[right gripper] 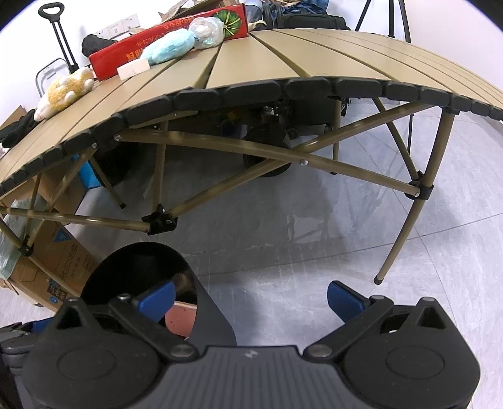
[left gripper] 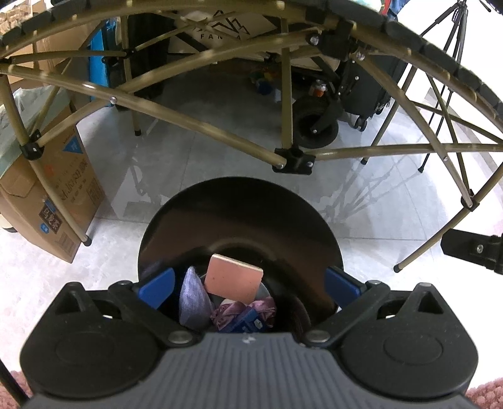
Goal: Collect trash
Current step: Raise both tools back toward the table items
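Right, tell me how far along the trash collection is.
Done: the black round bin already holds a pink flat block and purple crumpled wrappers. In hand: nothing; both grippers are open. Left: a crumpled clear plastic bag and a small white box on the tan slatted table.

A white panel (left gripper: pixel 220 28) under the table reads "FAN".
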